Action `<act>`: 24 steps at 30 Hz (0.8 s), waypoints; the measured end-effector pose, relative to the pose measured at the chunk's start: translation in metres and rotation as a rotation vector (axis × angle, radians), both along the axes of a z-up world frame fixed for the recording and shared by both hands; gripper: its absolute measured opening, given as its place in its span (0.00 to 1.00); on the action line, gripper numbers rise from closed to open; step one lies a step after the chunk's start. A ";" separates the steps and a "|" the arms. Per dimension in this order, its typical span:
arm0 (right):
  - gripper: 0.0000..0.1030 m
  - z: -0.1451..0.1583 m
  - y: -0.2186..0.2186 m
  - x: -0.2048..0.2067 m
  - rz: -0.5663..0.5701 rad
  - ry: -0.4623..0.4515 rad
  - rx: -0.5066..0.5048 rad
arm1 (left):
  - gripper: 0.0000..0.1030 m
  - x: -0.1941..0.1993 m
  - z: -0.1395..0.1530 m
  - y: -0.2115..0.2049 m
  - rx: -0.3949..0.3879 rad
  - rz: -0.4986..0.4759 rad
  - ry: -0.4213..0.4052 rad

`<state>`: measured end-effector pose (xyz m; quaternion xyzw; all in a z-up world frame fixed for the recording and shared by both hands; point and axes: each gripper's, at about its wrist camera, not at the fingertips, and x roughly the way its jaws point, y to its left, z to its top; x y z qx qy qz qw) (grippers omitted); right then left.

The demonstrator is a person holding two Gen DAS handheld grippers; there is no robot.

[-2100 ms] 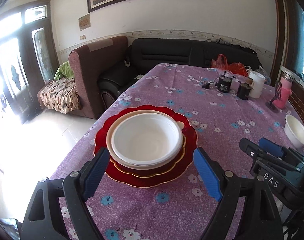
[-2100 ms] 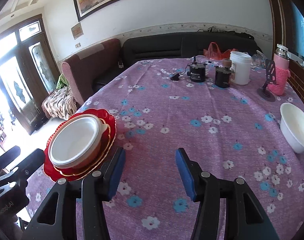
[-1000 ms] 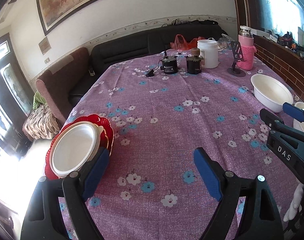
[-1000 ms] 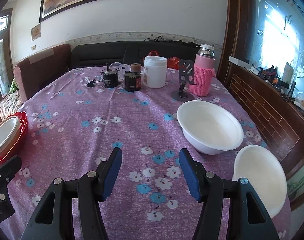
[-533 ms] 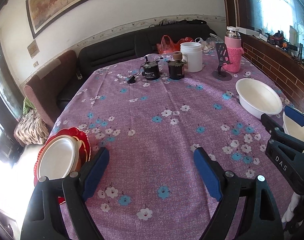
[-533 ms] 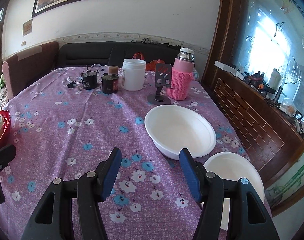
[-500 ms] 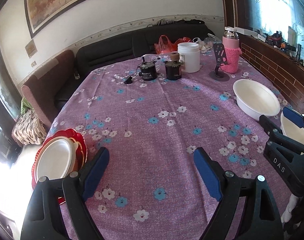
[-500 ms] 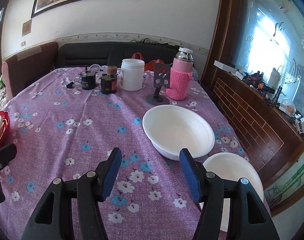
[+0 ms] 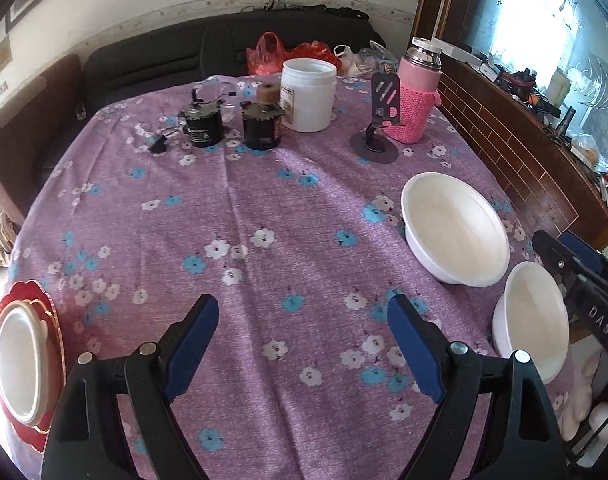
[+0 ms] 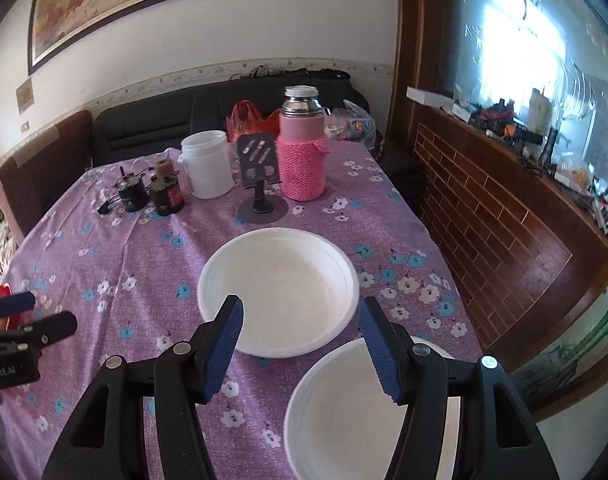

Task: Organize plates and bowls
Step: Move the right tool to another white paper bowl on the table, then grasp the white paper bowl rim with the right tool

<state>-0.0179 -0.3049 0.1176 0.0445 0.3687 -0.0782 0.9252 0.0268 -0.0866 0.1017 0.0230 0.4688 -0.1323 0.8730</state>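
Two loose white bowls sit at the table's right edge: the far bowl (image 10: 278,292) and, touching or just short of it at its 5 o'clock in the right wrist view, the near bowl (image 10: 356,408) close to the cloth's corner. They look like the last pieces to gather, since a stack (image 9: 22,354) of a white bowl on red plates already waits well apart at 9 o'clock in the left wrist view, at the table's left edge. The right gripper (image 10: 300,338) hangs over the far bowl's near rim, its blue pads parted and empty, one pad above the rim at 7 o'clock and the other near 4 o'clock; it seems poised to take that rim, though nothing is touched yet. The left gripper (image 9: 302,344) is spread wide over bare purple cloth (image 9: 244,216), holding nothing, probably kept free to steady or receive. At 12 o'clock, well clear of the bowls, stand a white jar (image 10: 206,164), a pink flask (image 10: 303,148), a phone stand (image 10: 260,184) nearest the far bowl, and two dark pots (image 9: 232,124). Nothing lies on the cloth between bowls and stack; the near bowl's closeness to the far one is the only crowding for a rim pinch.
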 end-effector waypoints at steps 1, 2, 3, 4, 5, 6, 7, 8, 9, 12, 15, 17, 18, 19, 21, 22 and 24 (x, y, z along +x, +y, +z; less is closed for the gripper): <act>0.62 0.000 -0.012 0.007 -0.004 0.022 0.023 | 0.83 0.006 -0.002 -0.006 -0.003 -0.006 0.008; 0.62 -0.001 -0.022 0.015 -0.006 0.044 0.031 | 0.83 0.011 -0.004 -0.013 -0.005 -0.015 0.011; 0.62 -0.002 -0.027 0.022 -0.005 0.064 0.026 | 0.83 0.016 -0.006 -0.021 -0.008 -0.022 0.010; 0.62 -0.004 -0.033 0.029 0.000 0.083 0.017 | 0.83 0.021 -0.008 -0.027 -0.010 -0.028 0.008; 0.62 -0.008 -0.037 0.039 0.013 0.115 0.011 | 0.83 0.026 -0.010 -0.033 -0.015 -0.035 0.010; 0.62 -0.012 -0.040 0.047 0.027 0.146 0.015 | 0.83 0.031 -0.012 -0.039 -0.023 -0.042 0.016; 0.62 -0.016 -0.043 0.054 0.043 0.176 0.030 | 0.83 0.037 -0.014 -0.045 -0.034 -0.043 0.027; 0.62 -0.022 -0.045 0.064 0.061 0.212 0.048 | 0.83 0.043 -0.018 -0.050 -0.048 -0.039 0.044; 0.62 -0.029 -0.047 0.072 0.077 0.249 0.055 | 0.83 0.049 -0.021 -0.053 -0.063 -0.035 0.063; 0.59 -0.045 -0.050 0.093 0.097 0.320 0.049 | 0.83 0.066 -0.033 -0.064 -0.106 -0.019 0.121; 0.52 -0.061 -0.050 0.110 0.108 0.376 0.048 | 0.83 0.078 -0.043 -0.077 -0.113 -0.009 0.148; 0.49 -0.071 -0.050 0.119 0.115 0.410 0.043 | 0.83 0.085 -0.051 -0.085 -0.114 -0.007 0.171; 0.45 -0.075 -0.050 0.122 0.114 0.422 0.043 | 0.83 0.088 -0.056 -0.088 -0.118 -0.010 0.189; 0.40 -0.078 -0.050 0.126 0.117 0.436 0.049 | 0.83 0.090 -0.060 -0.091 -0.123 -0.010 0.208; 0.33 -0.083 -0.052 0.131 0.122 0.455 0.062 | 0.83 0.095 -0.070 -0.098 -0.128 -0.010 0.238; 0.32 -0.085 -0.052 0.133 0.119 0.460 0.062 | 0.83 0.097 -0.074 -0.100 -0.133 -0.010 0.250; 0.32 -0.086 -0.051 0.134 0.118 0.465 0.056 | 0.83 0.098 -0.081 -0.103 -0.131 -0.009 0.263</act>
